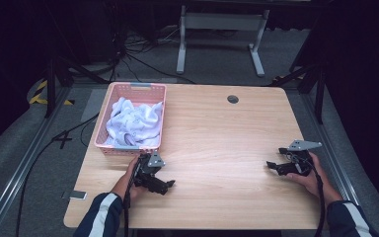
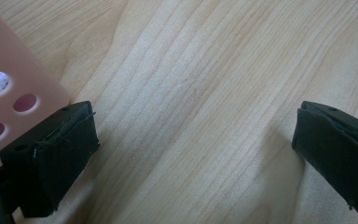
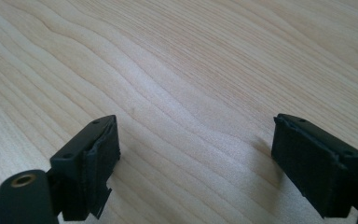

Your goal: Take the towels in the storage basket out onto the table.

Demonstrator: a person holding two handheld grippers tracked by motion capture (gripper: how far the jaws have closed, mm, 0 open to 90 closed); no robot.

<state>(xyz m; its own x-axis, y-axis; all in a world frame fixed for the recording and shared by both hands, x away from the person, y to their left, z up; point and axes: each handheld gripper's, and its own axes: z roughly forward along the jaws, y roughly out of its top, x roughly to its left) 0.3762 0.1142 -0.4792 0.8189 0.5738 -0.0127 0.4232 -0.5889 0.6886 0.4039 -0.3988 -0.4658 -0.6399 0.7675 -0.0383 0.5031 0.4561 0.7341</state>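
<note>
- High view: a pink plastic basket with perforated walls (image 1: 103, 129) sits at the far left of a light wooden table (image 1: 217, 138). It is a rectangle whose long axis runs away from the person, toward twelve o'clock. Inside lies a heap of crumpled white cloths (image 1: 134, 121), soft and folded on themselves, piled about level with the rim.
- The left gripper (image 1: 167, 185) rests on the table just below the basket's near short wall, so the cloths lie at about eleven o'clock from its fingers. The right gripper (image 1: 273, 167) sits well apart, near the right edge, with the basket far off at about ten o'clock. The left hand is clearly the nearer one for any reach into the basket.
- Left gripper view: the two black padded fingers (image 2: 58, 158) stand spread wide over bare wood, pinching nothing. A corner of the pink basket wall, blurred by closeness, shows at ten o'clock, seemingly just beside one finger; contact cannot be told.
- Right gripper view: its black fingers (image 3: 91, 163) are also spread wide apart, empty, over bare wood grain.
</note>
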